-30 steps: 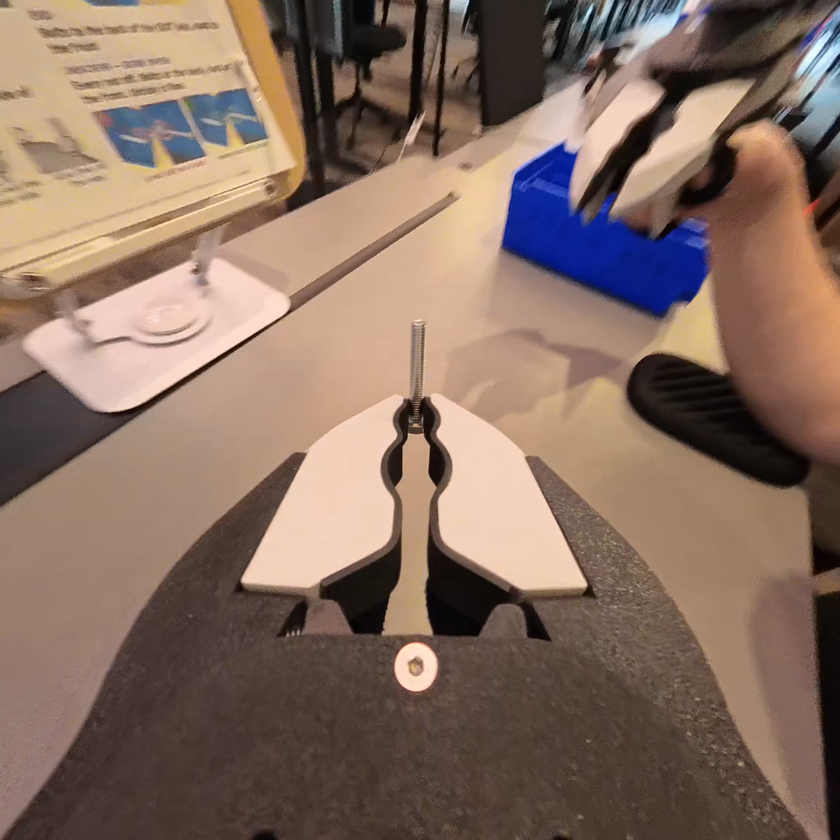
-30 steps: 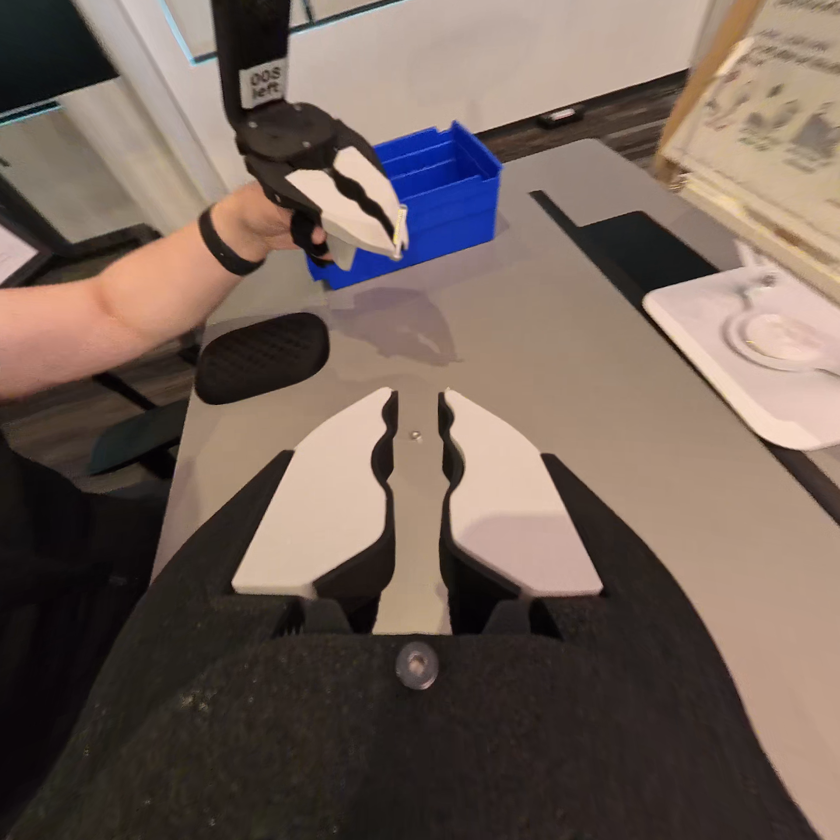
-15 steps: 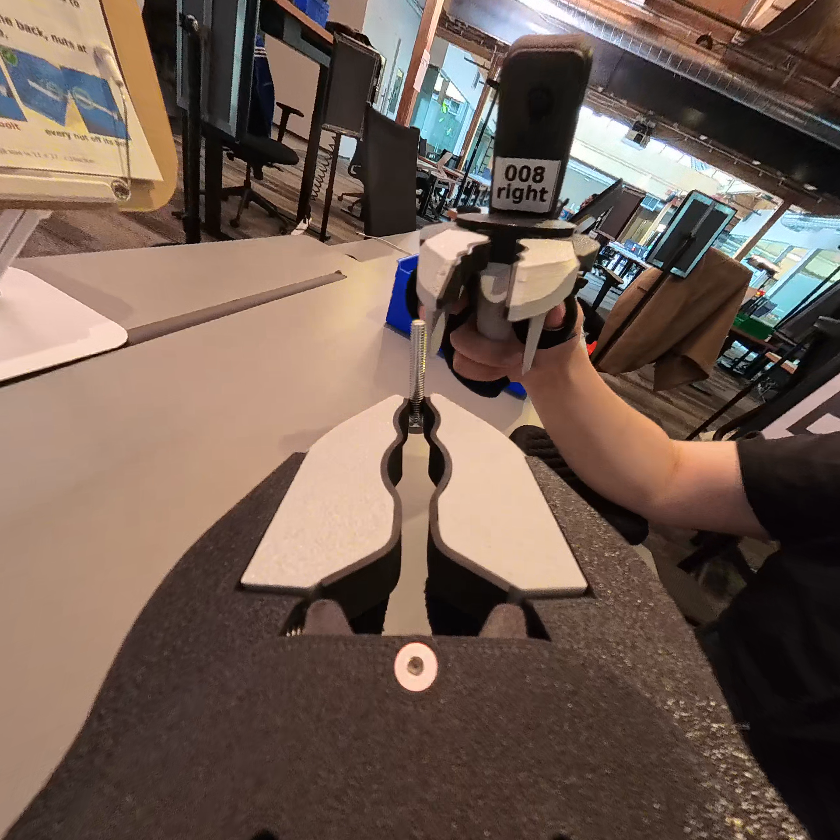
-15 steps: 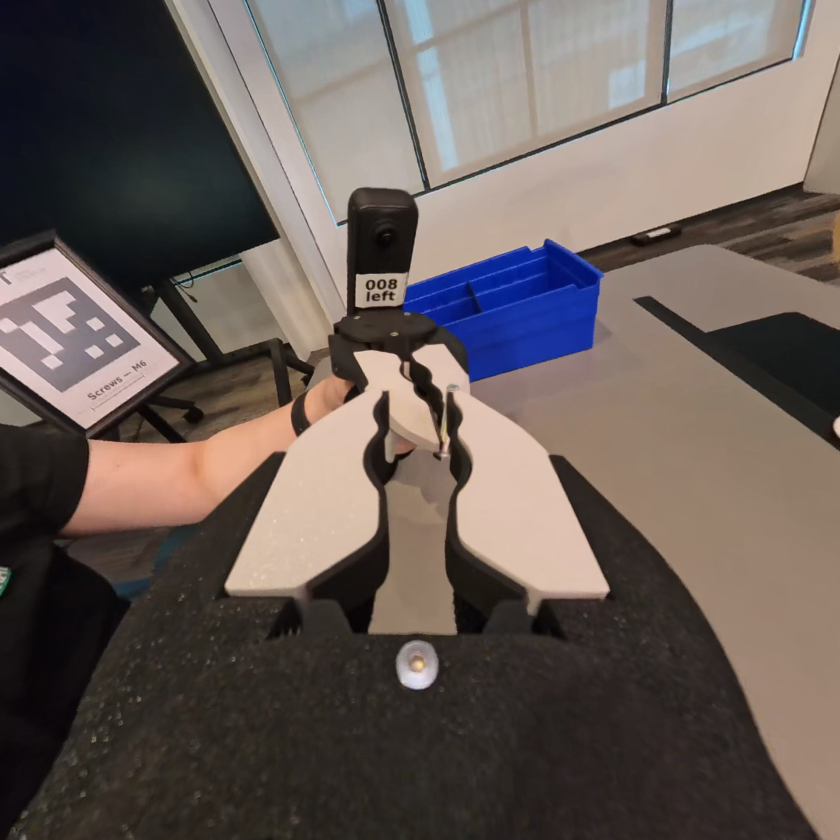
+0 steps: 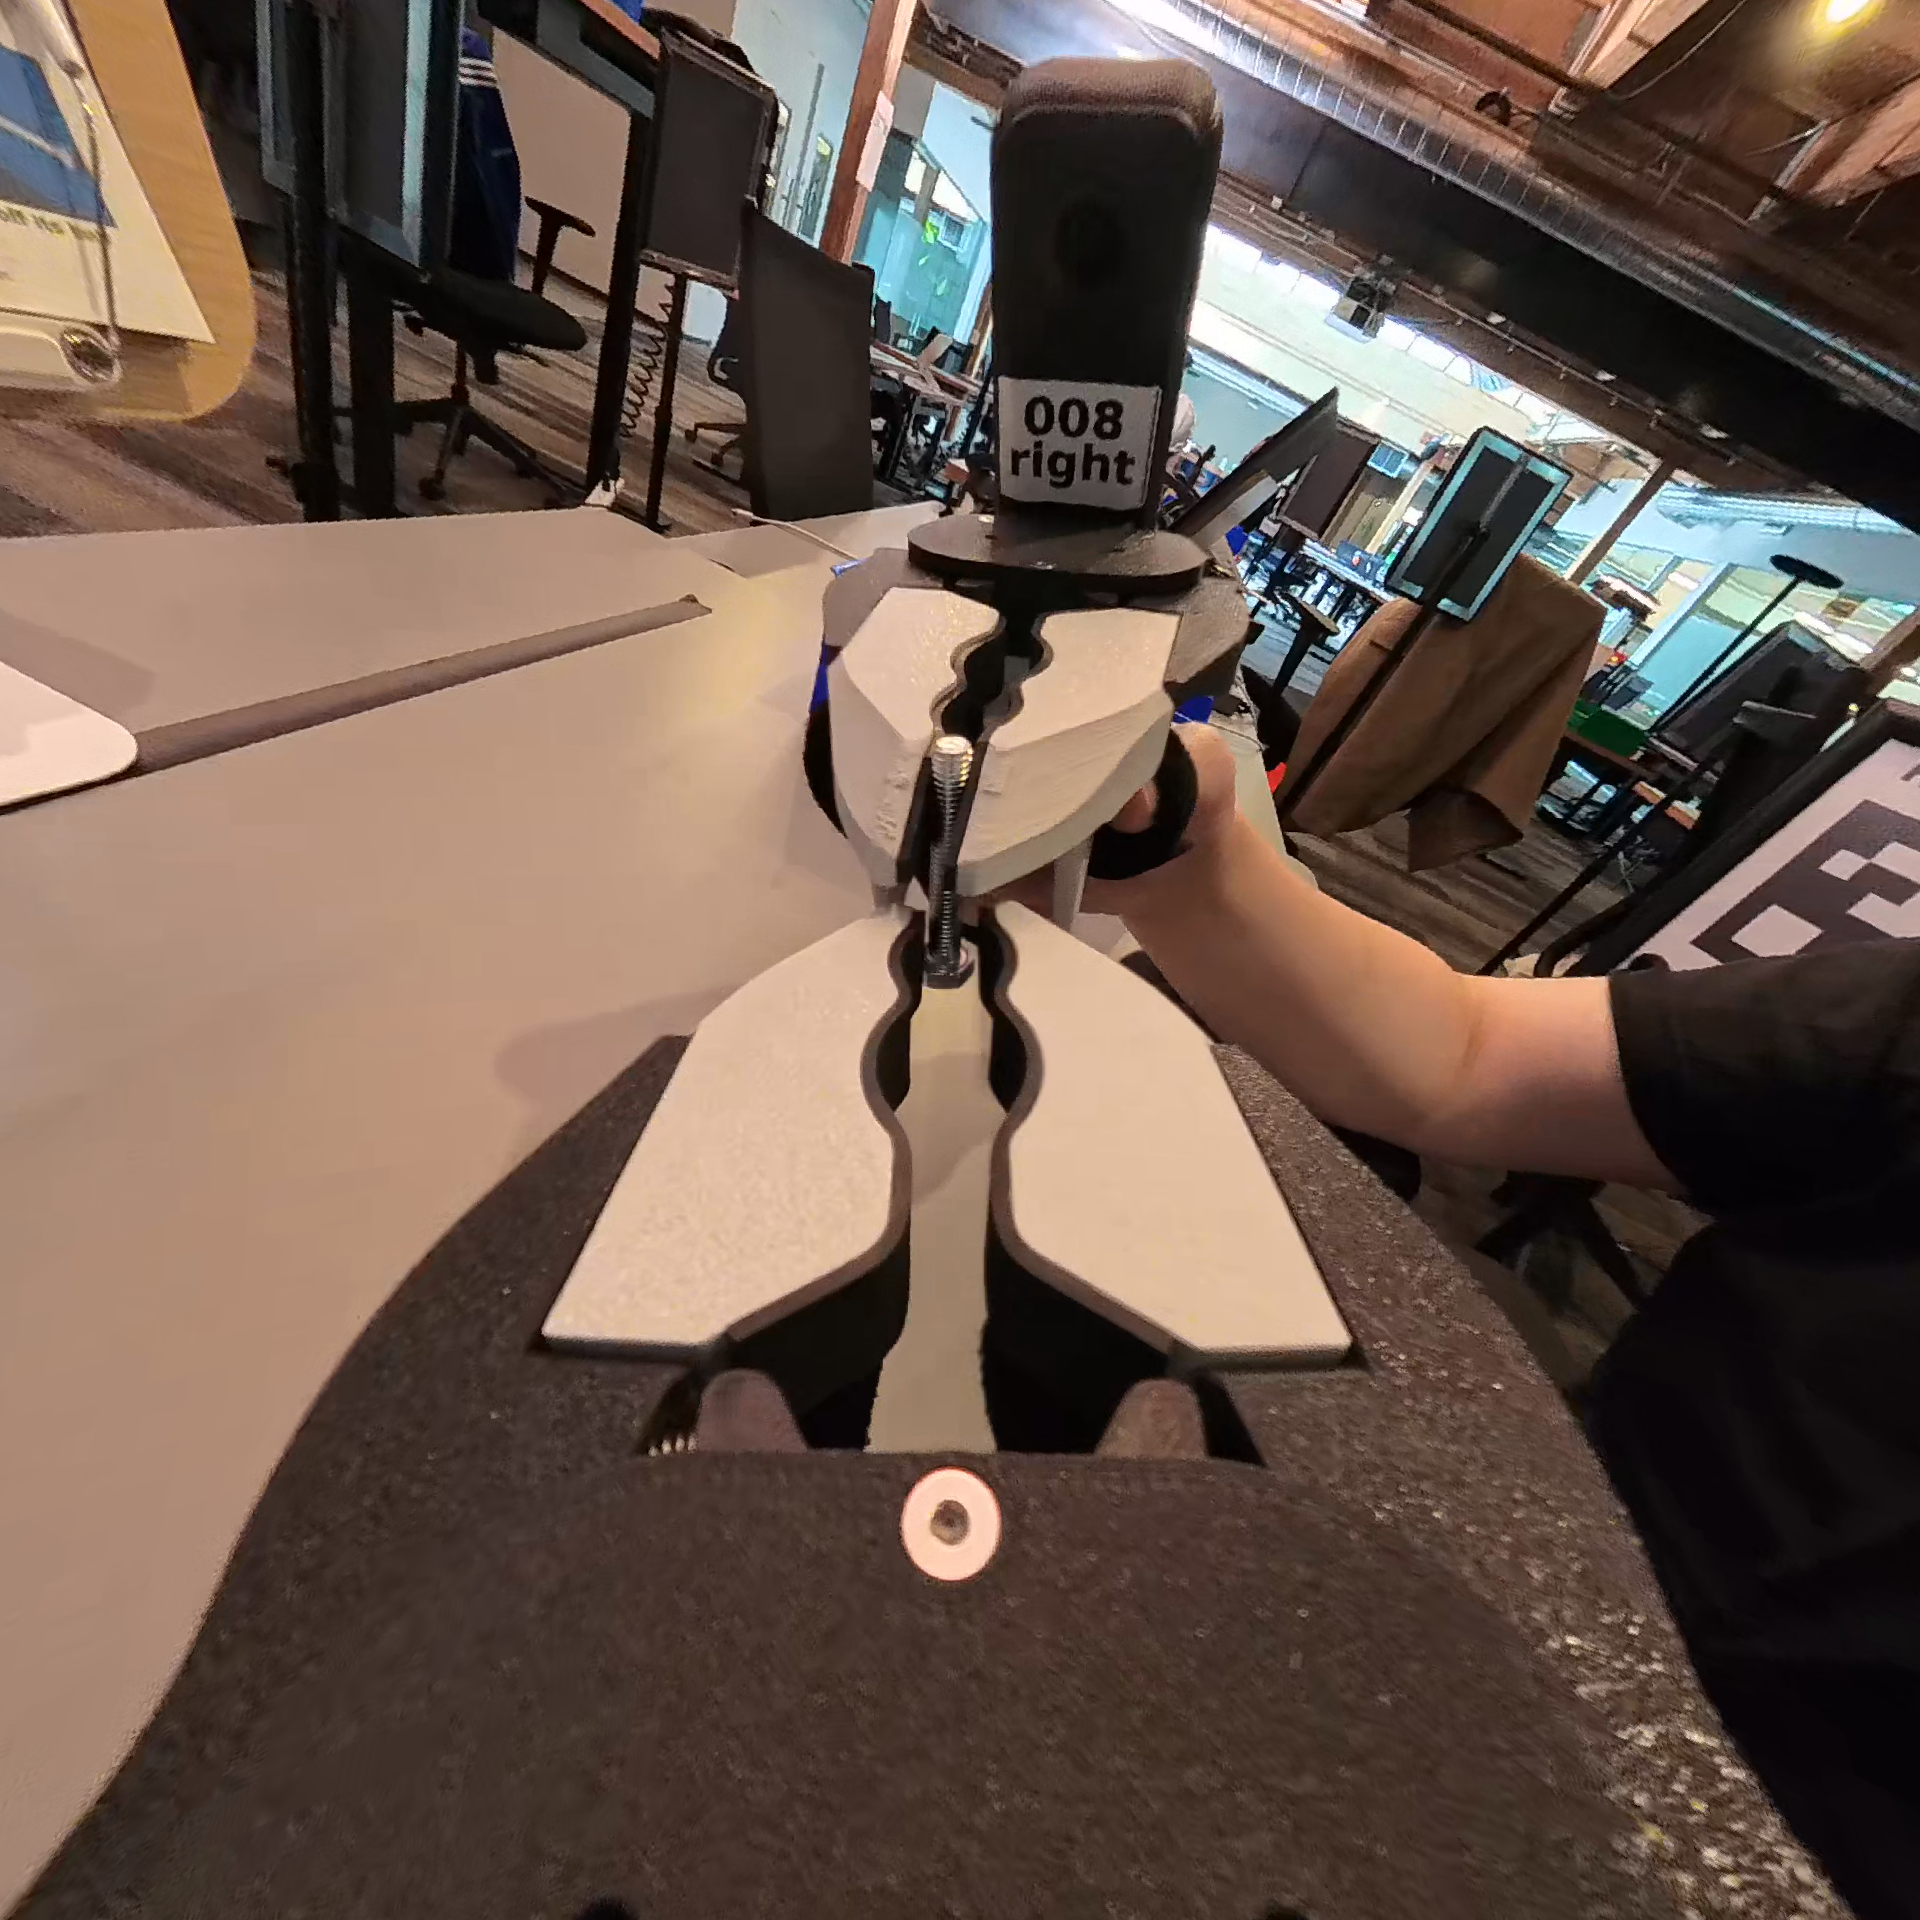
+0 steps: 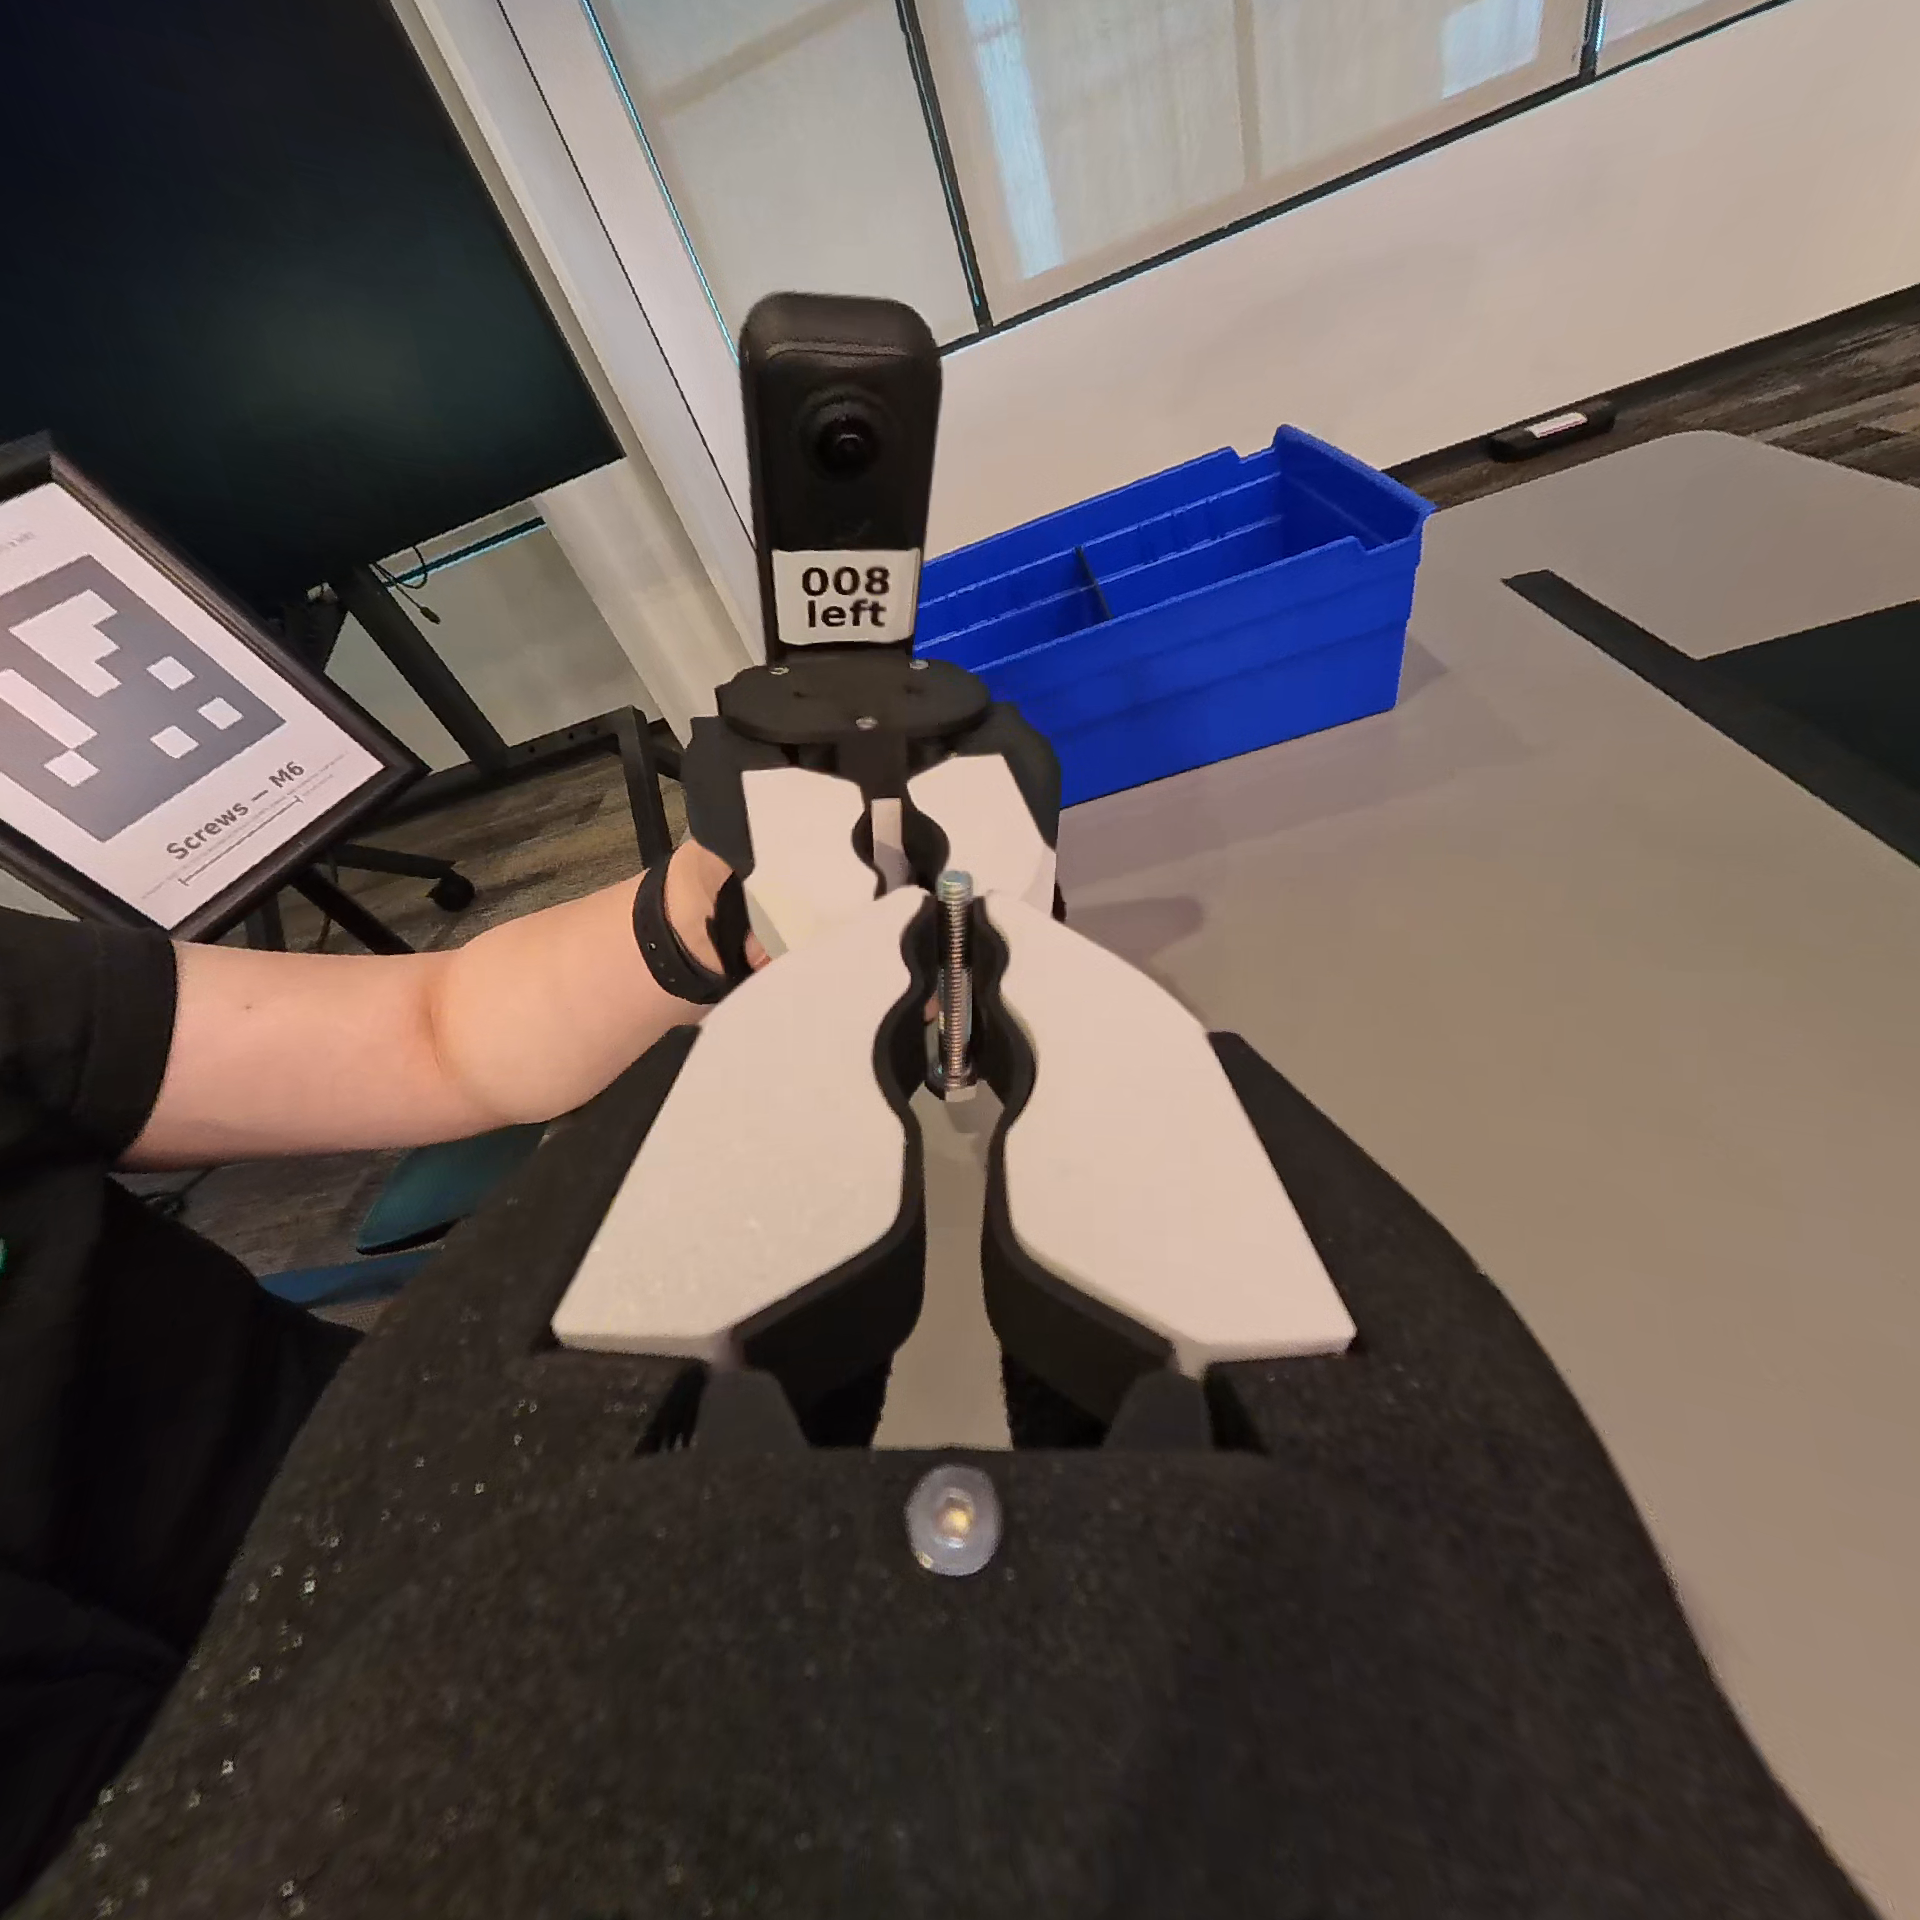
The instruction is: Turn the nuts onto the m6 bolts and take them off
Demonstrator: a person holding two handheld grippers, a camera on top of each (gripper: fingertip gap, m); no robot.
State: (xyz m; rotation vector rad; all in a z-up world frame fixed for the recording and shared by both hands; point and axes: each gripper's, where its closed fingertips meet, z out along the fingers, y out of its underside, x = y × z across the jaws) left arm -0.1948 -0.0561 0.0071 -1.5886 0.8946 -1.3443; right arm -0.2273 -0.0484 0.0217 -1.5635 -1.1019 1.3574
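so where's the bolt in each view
left wrist view: the bolt stands upright at centre, head pinched at the left claw tips, its shaft running up in front of the right claw.
right wrist view: bolt at centre, between the right claw's fingers, the left claw behind it.
shared landmark: the grey table.

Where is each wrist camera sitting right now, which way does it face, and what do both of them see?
Left wrist view: sits behind the left gripper, looking along its fingers over the grey table at the right gripper; the right hand and forearm show.
Right wrist view: sits behind the right gripper, facing the opposite way toward the left gripper, blue bin and windows; the left hand shows.
Shared: the bolt, both grippers, the table.
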